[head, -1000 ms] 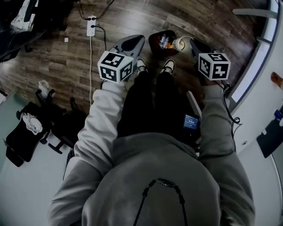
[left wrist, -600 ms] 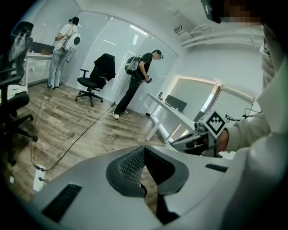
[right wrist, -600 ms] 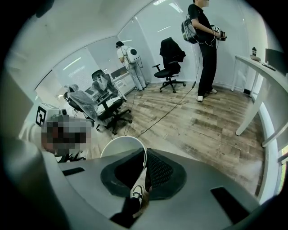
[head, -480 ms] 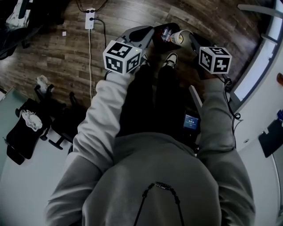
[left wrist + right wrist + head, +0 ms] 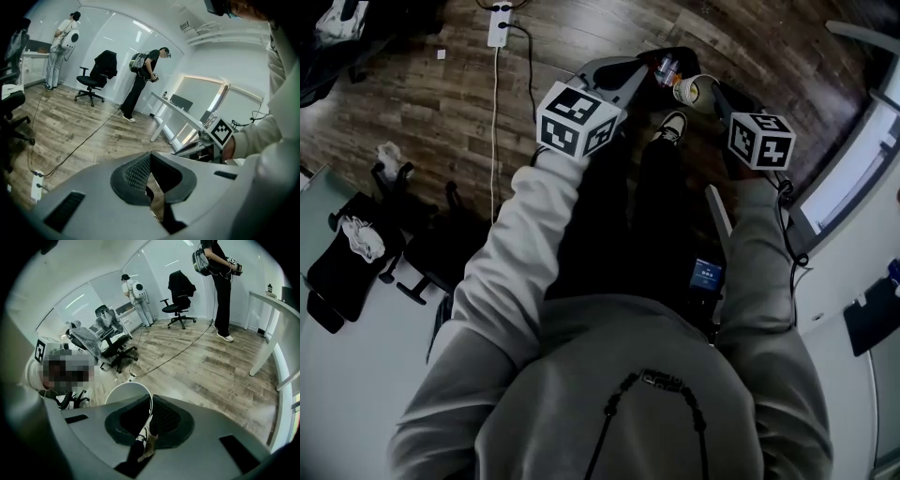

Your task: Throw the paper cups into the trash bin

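Trash bin (image 5: 676, 54) stood dark on the wooden floor (image 5: 412, 103), just beyond the person's shoe (image 5: 673, 125). We made out a small bottle (image 5: 664, 67) inside it (too small to say more).

Right claw (image 5: 151, 401): closed on the paper cup (image 5: 687, 90). In the right gripper view its pads pinched the cup's white wall at the rim, one pad inside the mouth and one outside. From the head view the cup sat at the bin's right rim, overlapping it. It was tilted, with its mouth turned partly up toward the head camera. We could not judge how high it was above the bin.

Left claw (image 5: 149, 157): jaws drawn together, tips meeting, nothing held. Only a sliver of floor showed through the slit behind the tips. In the head view it reached in at the bin's left side, close against the rim.

Power strip (image 5: 499, 22) lay well to the left of the bin, with a cable (image 5: 495, 112) trailing from it across the boards.
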Demonstrator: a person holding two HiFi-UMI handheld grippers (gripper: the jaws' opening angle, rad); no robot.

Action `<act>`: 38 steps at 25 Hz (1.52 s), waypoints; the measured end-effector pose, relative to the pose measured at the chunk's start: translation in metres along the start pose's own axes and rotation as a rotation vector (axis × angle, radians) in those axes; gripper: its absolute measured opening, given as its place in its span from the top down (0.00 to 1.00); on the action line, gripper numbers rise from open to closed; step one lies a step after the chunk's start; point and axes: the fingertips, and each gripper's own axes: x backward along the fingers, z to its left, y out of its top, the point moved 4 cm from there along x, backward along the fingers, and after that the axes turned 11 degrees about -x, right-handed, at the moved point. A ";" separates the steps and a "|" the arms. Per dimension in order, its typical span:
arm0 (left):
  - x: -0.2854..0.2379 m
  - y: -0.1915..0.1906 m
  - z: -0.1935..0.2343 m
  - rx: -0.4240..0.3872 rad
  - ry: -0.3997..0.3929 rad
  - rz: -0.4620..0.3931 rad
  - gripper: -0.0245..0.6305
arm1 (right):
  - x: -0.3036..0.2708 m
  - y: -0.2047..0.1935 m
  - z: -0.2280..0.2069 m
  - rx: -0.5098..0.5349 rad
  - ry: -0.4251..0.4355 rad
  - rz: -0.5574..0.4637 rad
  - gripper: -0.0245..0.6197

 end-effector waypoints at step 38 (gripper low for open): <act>-0.139 -0.140 0.095 0.051 0.181 -0.062 0.96 | -0.236 -0.120 -0.139 0.174 -0.002 0.096 0.90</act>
